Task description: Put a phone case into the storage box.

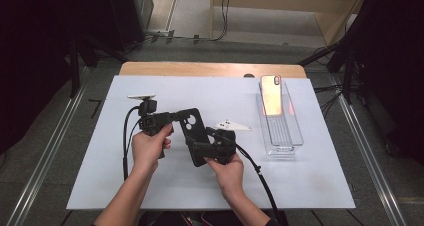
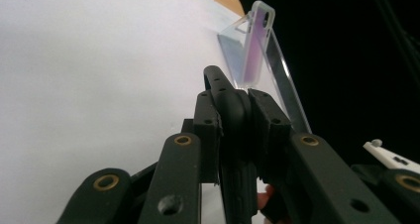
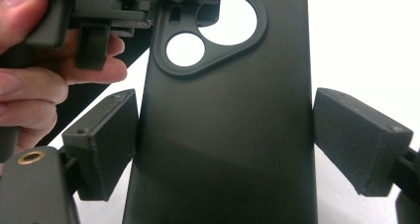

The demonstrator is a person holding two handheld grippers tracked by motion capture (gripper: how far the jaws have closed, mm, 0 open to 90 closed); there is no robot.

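High view: left of centre in the frame, the left hand point(image 1: 147, 148) kept the left gripper point(image 1: 176, 117) level, pointing right across the white table point(image 1: 125, 186). Its jaws were clamped on the upper corner of a black phone case point(image 1: 196, 136), near the camera cut-out. In the left gripper view the two pads point(image 2: 208, 120) pinched the thin rim of the case point(image 2: 233, 102) edge-on.

The case hung at the middle of the frame, lifted off the table and tilted, between the two tools. It looked light and rubbery, so I would expect it to bend or twist if gripped by the rim alone. Its matt skin should not slip much. The long side edges, low down where the back is unbroken, seemed the firmest place to take it.

That is where the right gripper point(image 1: 200, 148) sat, just right of centre, with the right hand point(image 1: 227, 173) coming up from the lower edge. In the right gripper view its pads point(image 3: 106, 144) lay against both long edges of the case point(image 3: 228, 135), so it appeared to be gripped across its width.

Further right, a clear tray point(image 1: 296, 136) stood well apart, with a gold phone point(image 1: 271, 93) leaning in it.
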